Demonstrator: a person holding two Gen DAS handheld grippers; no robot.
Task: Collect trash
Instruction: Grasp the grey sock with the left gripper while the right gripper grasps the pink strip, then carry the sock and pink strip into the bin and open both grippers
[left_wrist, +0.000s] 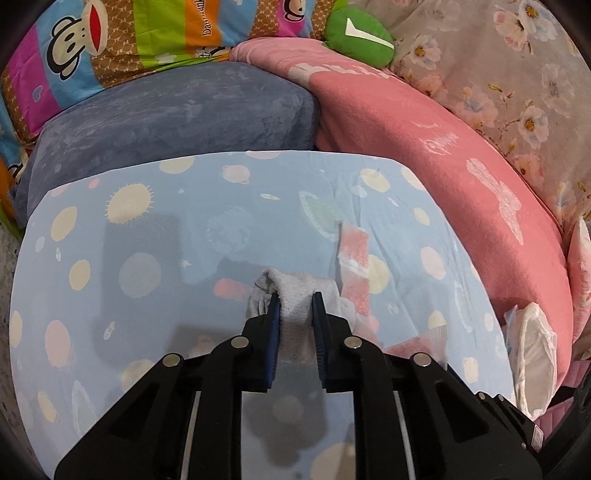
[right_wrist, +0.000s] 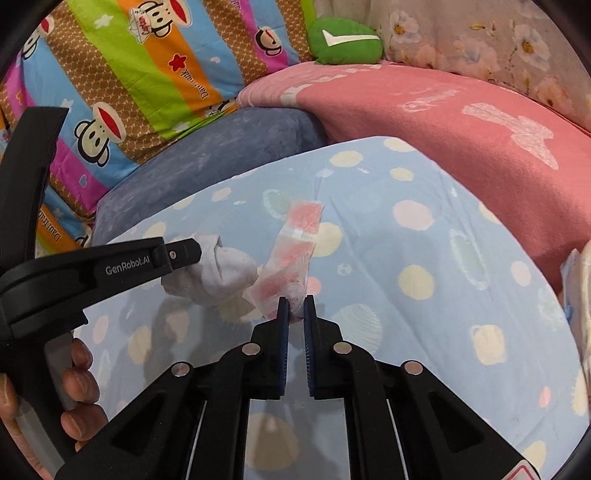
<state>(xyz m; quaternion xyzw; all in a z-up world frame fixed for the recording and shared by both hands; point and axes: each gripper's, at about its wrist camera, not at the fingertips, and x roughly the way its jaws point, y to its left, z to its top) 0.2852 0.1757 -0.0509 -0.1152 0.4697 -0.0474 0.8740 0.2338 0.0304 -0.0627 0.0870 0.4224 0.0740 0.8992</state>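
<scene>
Left tool (left_wrist: 295, 299) clamped on crumpled grey-white sock (left_wrist: 295, 291); right tool (right_wrist: 296, 302) pinching pink-white paper wrapper (right_wrist: 295, 251) at its 12 o'clock, both raised off blue spotted bed sheet (right_wrist: 424, 236) for removal.

Soft, even indoor light, faint shadows under each claw, heavy fisheye bending and dark corners, focus sharp.

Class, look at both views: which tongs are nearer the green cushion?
Hard to separate. The left tongs grip a white sock, the right tongs a pink wrapper; both sit far short of the cushion.
</scene>
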